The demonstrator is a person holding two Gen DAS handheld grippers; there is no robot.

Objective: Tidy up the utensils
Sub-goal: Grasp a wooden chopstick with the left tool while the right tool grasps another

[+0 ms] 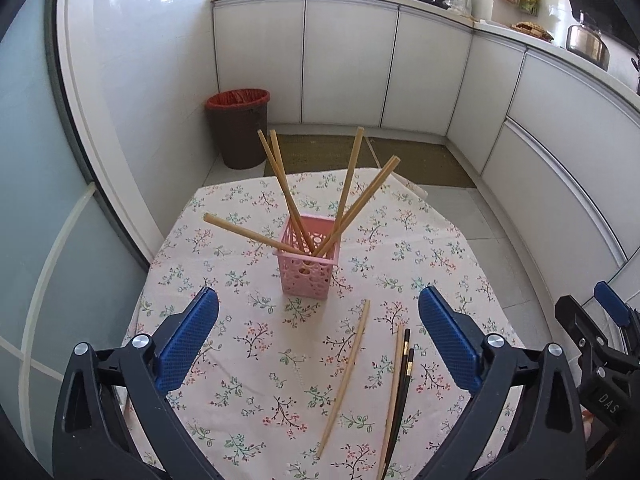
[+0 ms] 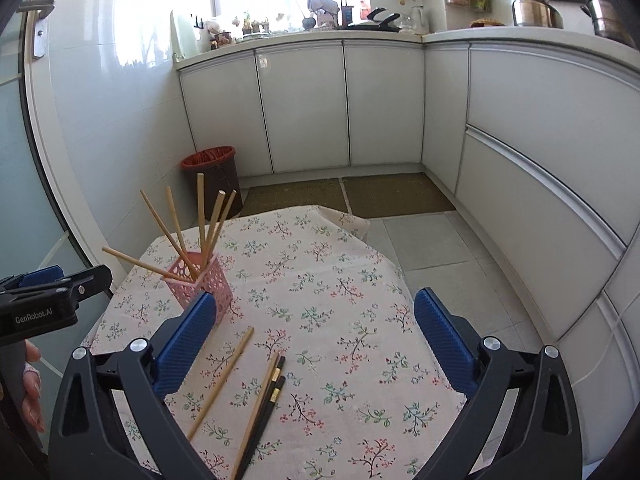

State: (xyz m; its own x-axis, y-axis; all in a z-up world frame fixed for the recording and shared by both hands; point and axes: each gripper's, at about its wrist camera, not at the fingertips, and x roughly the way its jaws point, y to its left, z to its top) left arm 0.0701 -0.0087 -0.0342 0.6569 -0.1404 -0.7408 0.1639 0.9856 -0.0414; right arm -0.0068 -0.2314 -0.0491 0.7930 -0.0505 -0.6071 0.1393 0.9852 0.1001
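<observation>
My left gripper (image 1: pixel 318 322) stands wide, with nothing between its two blue pads, and my right gripper (image 2: pixel 314 322) is also spread wide and holds nothing. No pad touches any utensil.

Nearest to me, on the flowered tablecloth (image 1: pixel 240 280), lie the loose utensils. Seen from the left wrist, one bamboo chopstick (image 1: pixel 345 376) lies alone between my left fingers, a little toward the right finger. Just beside it, closer to the right finger, lies a second bamboo chopstick (image 1: pixel 394 392), and the two black chopsticks (image 1: pixel 403 380) lie touching along it. From the right wrist, the same group lies near my left finger: the single bamboo stick (image 2: pixel 222 382) lies lowest under that finger, and the other bamboo stick (image 2: pixel 258 408) with the black pair (image 2: pixel 269 404) lies just to the right of it. The space toward my right finger is only cloth.

Further away stands the pink basket (image 1: pixel 308 256), upright on the cloth, ahead of the gap of my left fingers. From the right wrist it (image 2: pixel 202 284) is partly hidden behind my left finger. Several bamboo chopsticks (image 1: pixel 286 188) stand inside it, leaning out in different directions.

Beyond the table edge, on the floor, stands a brown bin (image 1: pixel 239 128) with a red liner, and behind it are the white cabinets (image 1: pixel 348 56).
</observation>
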